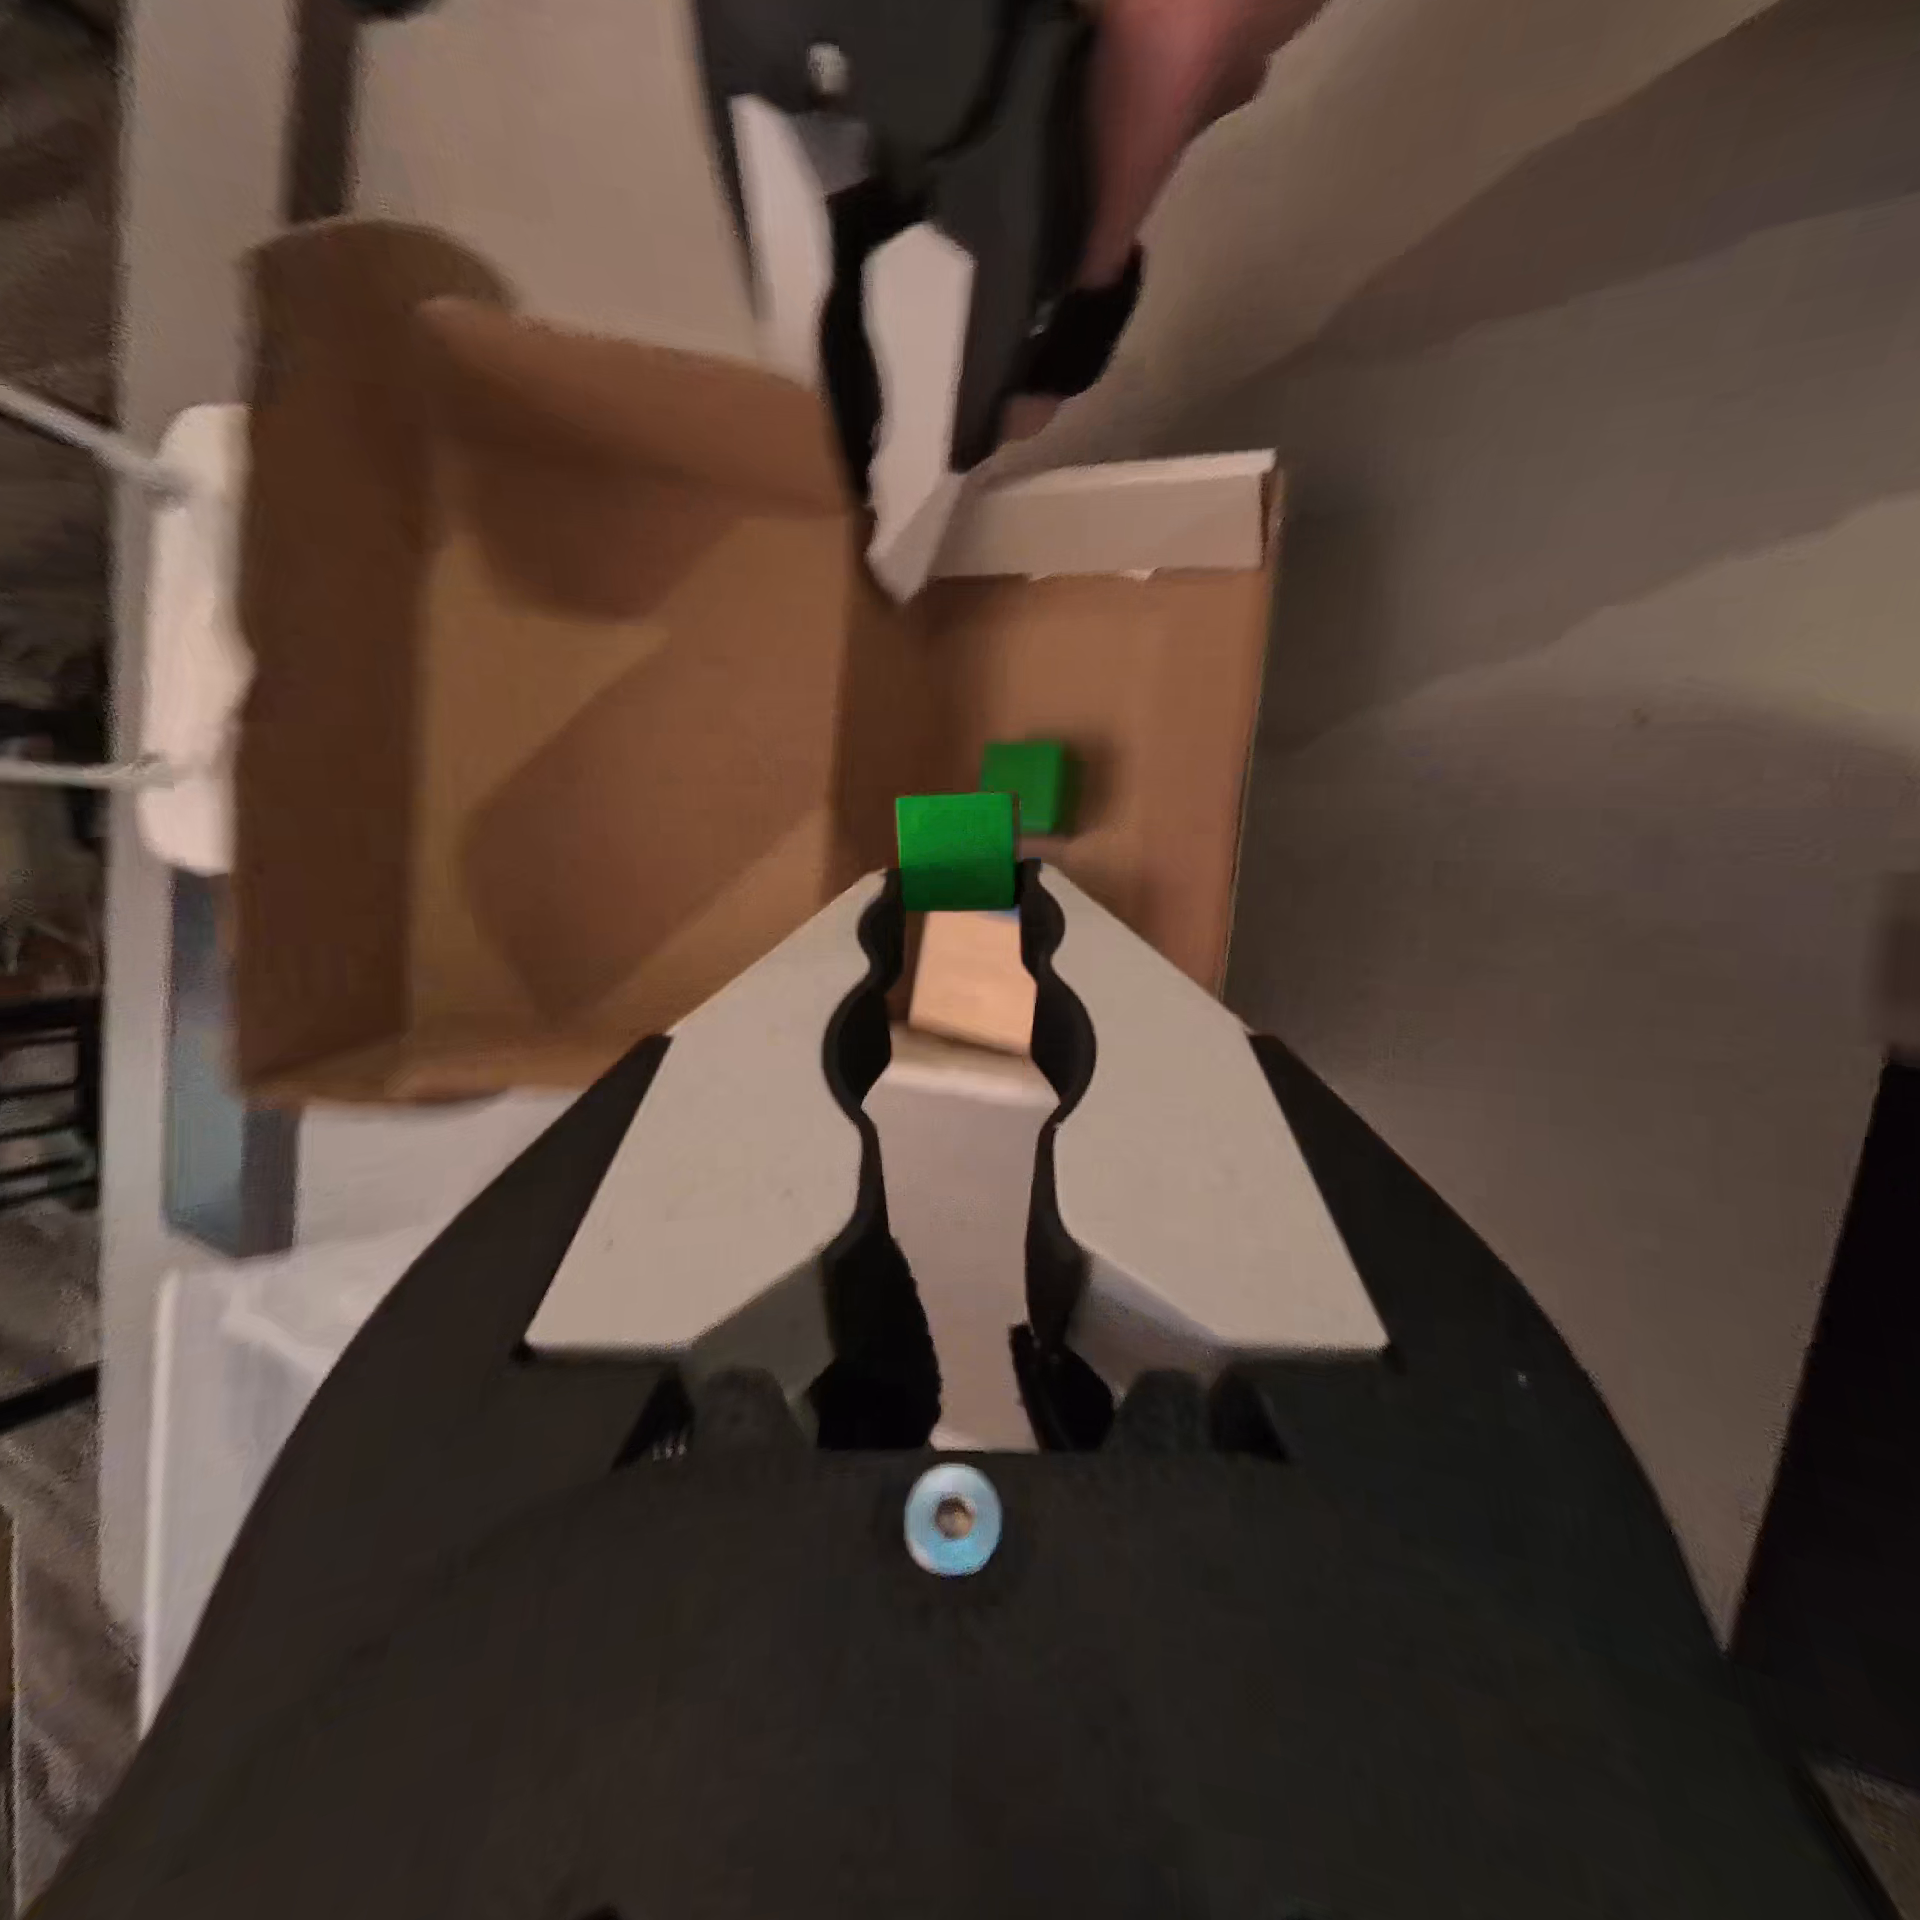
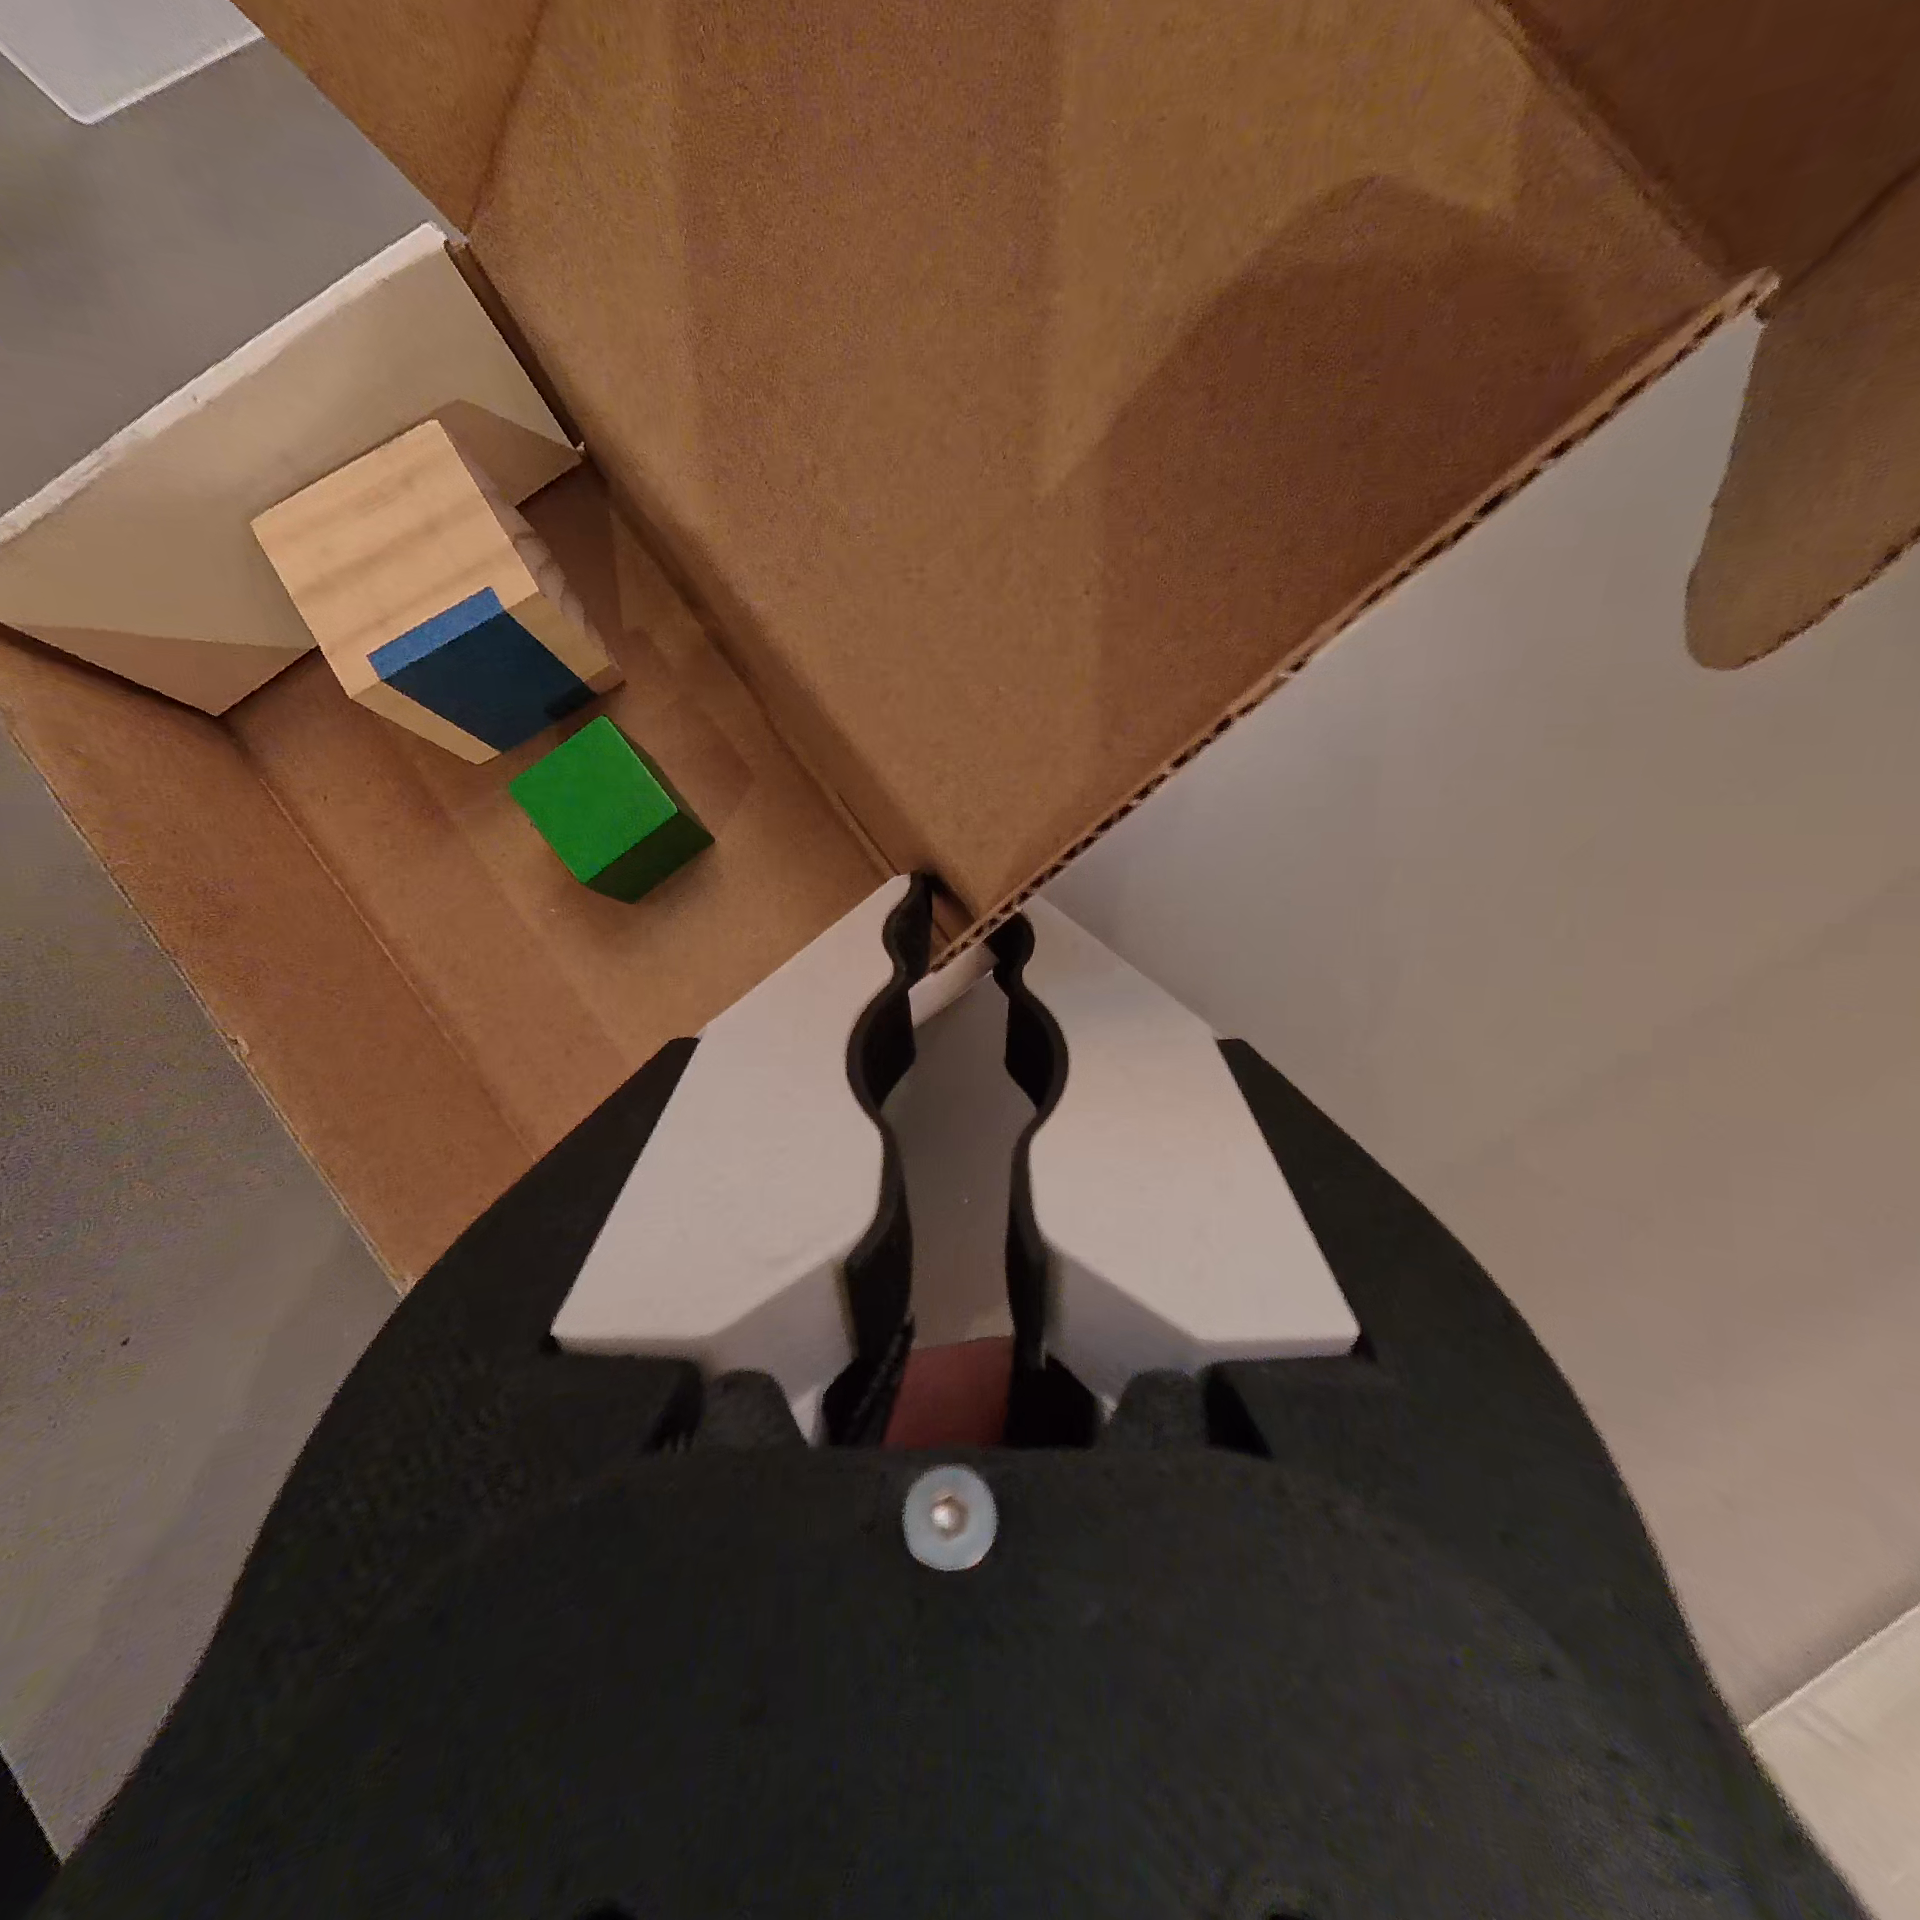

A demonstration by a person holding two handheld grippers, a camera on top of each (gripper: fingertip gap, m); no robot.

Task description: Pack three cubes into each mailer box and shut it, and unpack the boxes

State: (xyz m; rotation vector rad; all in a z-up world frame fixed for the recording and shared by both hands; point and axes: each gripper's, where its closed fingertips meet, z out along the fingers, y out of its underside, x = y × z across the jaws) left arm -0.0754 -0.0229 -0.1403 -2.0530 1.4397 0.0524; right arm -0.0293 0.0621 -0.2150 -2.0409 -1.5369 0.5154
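Note:
My left gripper [image 1: 961, 878] is shut on a green cube [image 1: 954, 847] and holds it just in front of the open mailer box [image 1: 1153, 686], which is white outside and brown inside. A second green cube [image 1: 1034, 781] lies on the box floor; it also shows in the right wrist view [image 2: 597, 800]. A wooden block with a blue face [image 2: 416, 561] lies beside it in the box corner. My right gripper [image 2: 961, 930] is shut on the edge of the box lid [image 2: 1039, 416] and holds it up. The left wrist view shows this gripper [image 1: 909, 478] above the box.
The box stands on a grey table [image 1: 1558, 831]. A white object [image 1: 192, 644] sits behind the raised lid at the left. A dark object [image 1: 1839, 1351] stands at the right edge. A lid tab [image 2: 1818, 499] hangs at the upper right.

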